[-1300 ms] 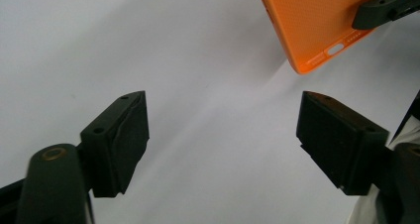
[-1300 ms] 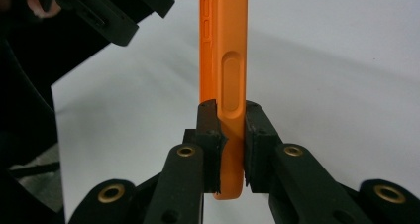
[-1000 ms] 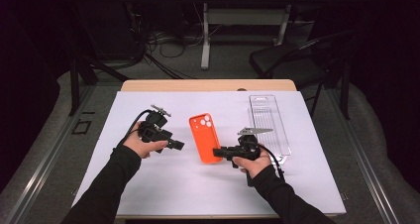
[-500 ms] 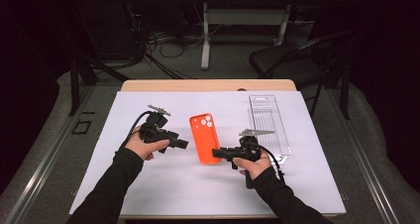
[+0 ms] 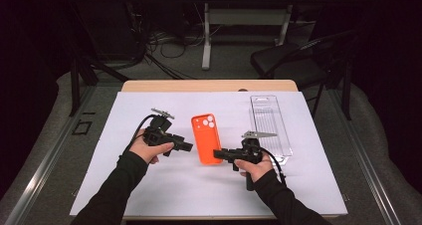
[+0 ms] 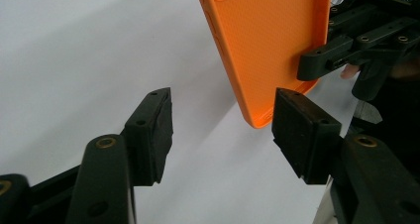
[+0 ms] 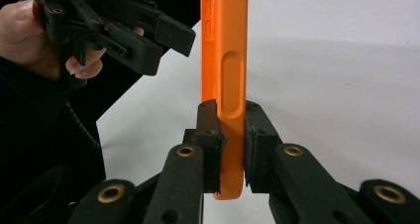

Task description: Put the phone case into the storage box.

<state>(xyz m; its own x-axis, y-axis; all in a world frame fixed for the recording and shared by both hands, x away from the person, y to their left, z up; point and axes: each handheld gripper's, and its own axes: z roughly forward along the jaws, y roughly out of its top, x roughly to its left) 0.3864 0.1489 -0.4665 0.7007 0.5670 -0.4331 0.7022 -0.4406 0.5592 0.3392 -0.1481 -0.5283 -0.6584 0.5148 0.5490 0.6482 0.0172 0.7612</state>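
Note:
An orange phone case [image 5: 206, 137] lies mid-table on the white sheet, camera cut-out at its far end. My right gripper [image 5: 217, 155] is shut on its near right edge; in the right gripper view the two pads [image 7: 210, 135] clamp the orange phone case [image 7: 227, 85] edge-on. My left gripper [image 5: 189, 147] is open just left of the case's near half. In the left gripper view its jaws stand wide apart, with the orange phone case [image 6: 270, 45] just beyond them and nothing between the pads [image 6: 153, 130]. The right gripper [image 6: 341, 55] holds that case's edge.
A clear plastic tray [image 5: 268, 123] lies to the right of the case, near my right hand. The white sheet [image 5: 114, 135] covers most of the wooden table [image 5: 209, 85]. A black chair [image 5: 293, 60] and desk legs stand beyond the far edge.
Both hands have stayed almost still. The right gripper keeps its hold on the case, and the left gripper remains open beside it.

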